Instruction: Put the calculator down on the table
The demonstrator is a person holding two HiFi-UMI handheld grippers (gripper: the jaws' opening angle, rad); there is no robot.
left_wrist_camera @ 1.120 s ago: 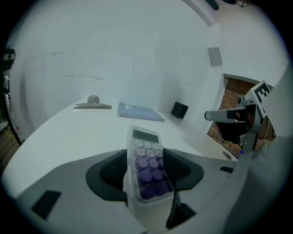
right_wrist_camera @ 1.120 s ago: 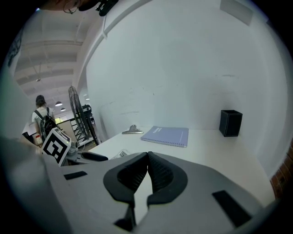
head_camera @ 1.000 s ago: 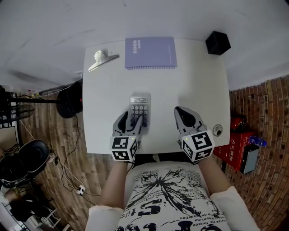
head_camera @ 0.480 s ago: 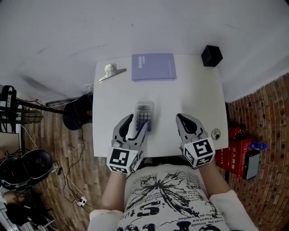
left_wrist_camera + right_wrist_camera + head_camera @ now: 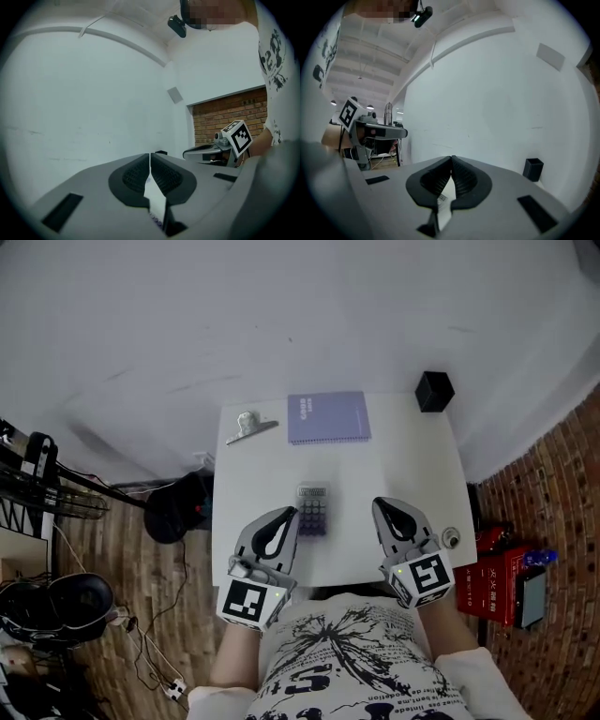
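The calculator [image 5: 312,509] lies flat on the white worktop [image 5: 403,456], near the middle and a little toward the person's side, with its display end pointing away from the person. No gripper holds it.

The left gripper [image 5: 285,519] hangs over the near part of the worktop, and in the head view its tip comes just beside the calculator's left edge. Its jaws are pressed together with nothing pinched between them. In the left gripper view the ribbed pads meet at the tip and aim at the pale wall, and only a sliver of worktop shows in the gap behind them.

The right gripper [image 5: 382,509] is to the right of the calculator and clearly apart from it. Its jaws are pressed together too and hold nothing.

At the far edge of the worktop lies a purple notebook [image 5: 328,417]. A metal clip [image 5: 250,425] is to its left and a small black box [image 5: 434,391] sits at the far right corner. All three are well apart from the calculator. A red case [image 5: 499,568] stands on the floor to the right of the worktop.
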